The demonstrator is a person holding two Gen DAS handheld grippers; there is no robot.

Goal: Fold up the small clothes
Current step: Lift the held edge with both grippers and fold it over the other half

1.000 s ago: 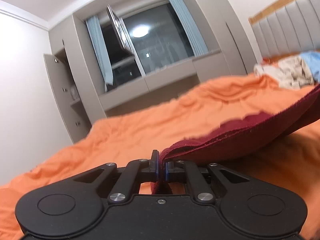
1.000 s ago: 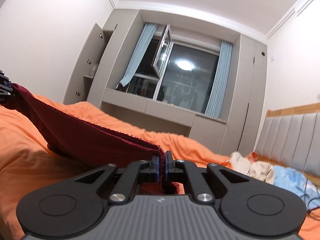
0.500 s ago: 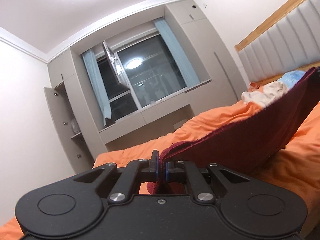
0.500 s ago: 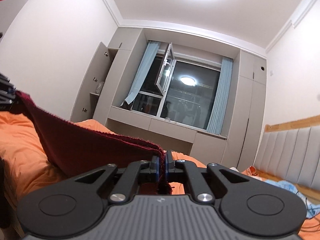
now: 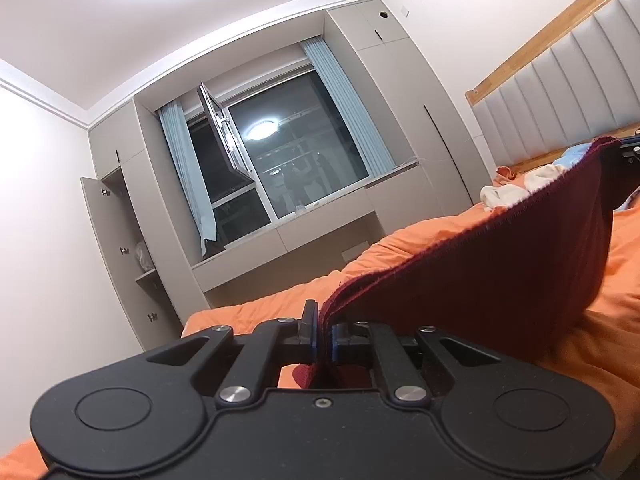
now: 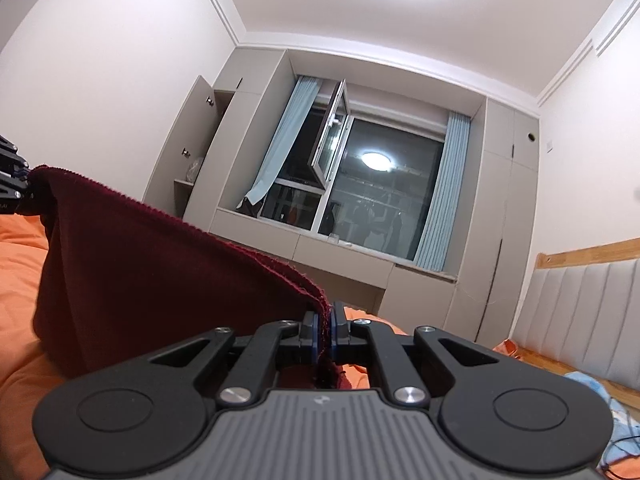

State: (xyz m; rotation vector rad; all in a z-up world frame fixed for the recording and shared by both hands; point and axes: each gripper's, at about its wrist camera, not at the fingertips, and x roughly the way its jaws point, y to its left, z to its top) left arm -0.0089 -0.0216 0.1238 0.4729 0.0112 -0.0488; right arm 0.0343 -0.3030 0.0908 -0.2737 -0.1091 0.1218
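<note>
A dark red knitted garment [image 5: 500, 264] hangs stretched in the air between my two grippers, above the orange bedspread [image 5: 600, 320]. My left gripper [image 5: 323, 332] is shut on one top corner of it. My right gripper [image 6: 324, 330] is shut on the other top corner; the garment [image 6: 152, 276] runs away to the left. The right gripper shows at the far right of the left wrist view [image 5: 630, 148], and the left gripper shows at the far left of the right wrist view [image 6: 10, 188]. The garment's lower edge is hidden.
A pile of other clothes [image 5: 516, 188], white, beige and light blue, lies on the bed near the padded grey headboard [image 5: 560, 108]. A built-in wardrobe with an open door [image 5: 116, 248] and a window [image 5: 288, 160] stand beyond the bed's far edge.
Both grippers have risen and tilted upward, lifting the red garment off the bedspread so it hangs taut between them. Both stay shut on its corners.
</note>
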